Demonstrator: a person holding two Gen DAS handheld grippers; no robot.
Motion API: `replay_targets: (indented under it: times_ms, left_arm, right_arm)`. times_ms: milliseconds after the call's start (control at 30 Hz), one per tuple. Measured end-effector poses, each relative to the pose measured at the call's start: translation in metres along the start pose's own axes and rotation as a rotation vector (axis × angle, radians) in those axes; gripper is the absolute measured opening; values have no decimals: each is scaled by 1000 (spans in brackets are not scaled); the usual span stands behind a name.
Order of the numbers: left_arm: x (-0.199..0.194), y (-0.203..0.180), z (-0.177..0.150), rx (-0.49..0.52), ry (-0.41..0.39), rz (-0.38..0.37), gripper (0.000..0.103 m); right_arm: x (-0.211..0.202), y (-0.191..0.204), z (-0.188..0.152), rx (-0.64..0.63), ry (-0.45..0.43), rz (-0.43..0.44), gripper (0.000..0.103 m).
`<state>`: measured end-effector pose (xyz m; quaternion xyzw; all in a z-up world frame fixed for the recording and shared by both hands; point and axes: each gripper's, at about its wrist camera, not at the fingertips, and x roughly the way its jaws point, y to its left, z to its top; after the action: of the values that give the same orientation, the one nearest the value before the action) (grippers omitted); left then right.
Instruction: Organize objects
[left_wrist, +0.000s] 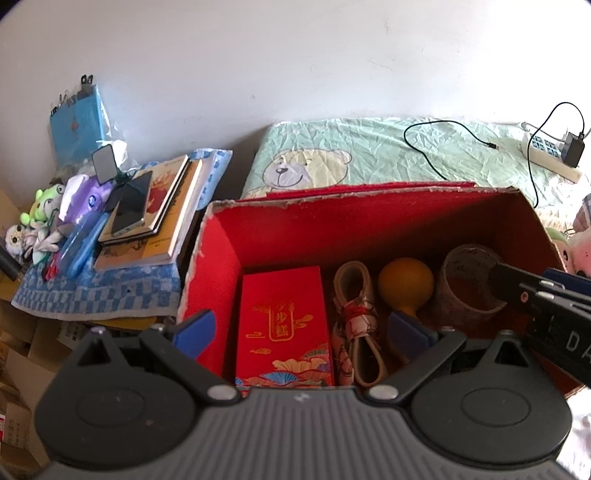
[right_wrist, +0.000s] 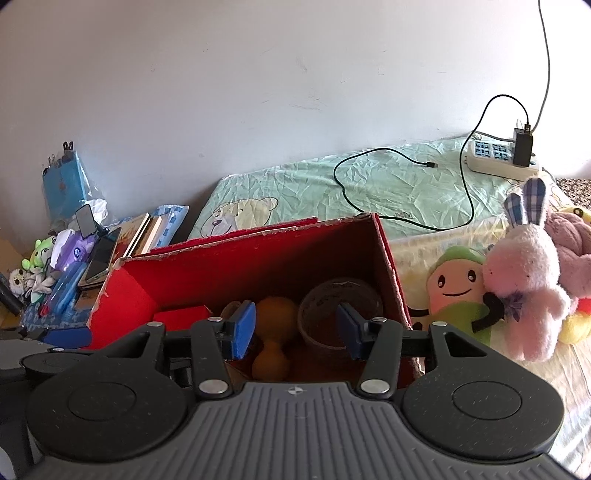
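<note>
Inside red box (left_wrist: 280, 229): packet (left_wrist: 282, 325), gourd (left_wrist: 405, 282) (orange), cup (left_wrist: 467, 284).

Bedroom; bed (right_wrist: 388, 184), plush rabbit (right_wrist: 524, 273).

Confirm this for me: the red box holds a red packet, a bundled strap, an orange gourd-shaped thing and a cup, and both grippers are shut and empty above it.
One thing is wrong: the grippers are open, not shut. The left wrist view shows the left gripper with its jaws wide apart, and the right wrist view shows the right gripper likewise. Both are empty. The red box does hold the red packet, bundled strap, orange gourd and cup.
</note>
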<state>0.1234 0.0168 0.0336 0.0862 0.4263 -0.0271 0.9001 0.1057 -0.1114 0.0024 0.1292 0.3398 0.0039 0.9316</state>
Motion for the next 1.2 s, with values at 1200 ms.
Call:
replay_targets:
  times_ms: [1200]
  left_arm:
    - [-29,-5,11,40,-67,-37,100]
  right_arm:
    - [-28,-6,-8,-30,-149,-58,52]
